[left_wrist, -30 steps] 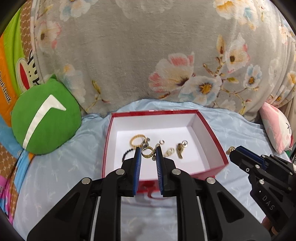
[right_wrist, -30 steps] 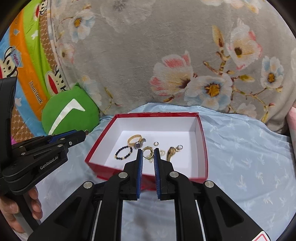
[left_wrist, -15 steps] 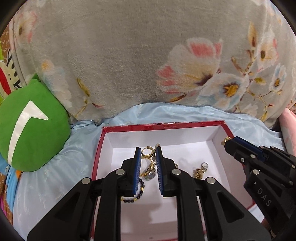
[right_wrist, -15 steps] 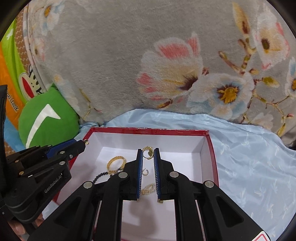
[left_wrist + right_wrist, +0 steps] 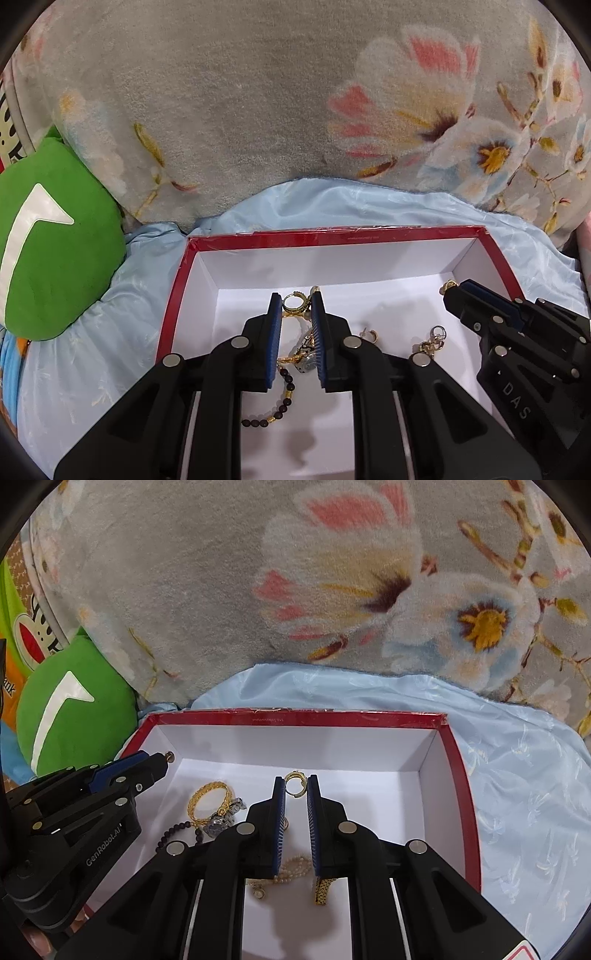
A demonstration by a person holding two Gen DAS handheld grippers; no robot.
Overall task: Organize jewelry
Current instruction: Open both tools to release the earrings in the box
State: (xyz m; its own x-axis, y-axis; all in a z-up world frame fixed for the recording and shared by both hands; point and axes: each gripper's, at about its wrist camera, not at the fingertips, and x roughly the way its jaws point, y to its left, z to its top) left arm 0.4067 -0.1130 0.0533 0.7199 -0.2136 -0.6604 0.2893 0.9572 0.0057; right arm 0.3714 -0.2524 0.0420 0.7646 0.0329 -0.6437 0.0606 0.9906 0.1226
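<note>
A: Jewelry sits in the red box (image 5: 334, 236), whose white inside is open to both cameras, resting on a pale blue sheet (image 5: 517, 775).

B: What is each hand-held gripper doing?

A: The left hand-held gripper (image 5: 296, 301) pinches a small gold hoop earring (image 5: 293, 302) between its blue pads, over the box floor. The right hand-held gripper (image 5: 295, 783) pinches another gold hoop (image 5: 294, 783) the same way, tips near the box's back wall.

B: And loose in the box?

A: In the right wrist view, a gold chain bracelet (image 5: 208, 800) lies touching a small watch (image 5: 221, 818), with a dark bead bracelet (image 5: 177, 832) just beside them. A pearl strand (image 5: 295, 867) and a gold strap piece (image 5: 322, 890) show beneath the right fingers. In the left wrist view, a little gold and silver cluster (image 5: 430, 341) lies toward the right side.

B: Around it?

A: A green cushion (image 5: 48, 254) to the left, and a grey floral blanket (image 5: 258, 110) behind.
</note>
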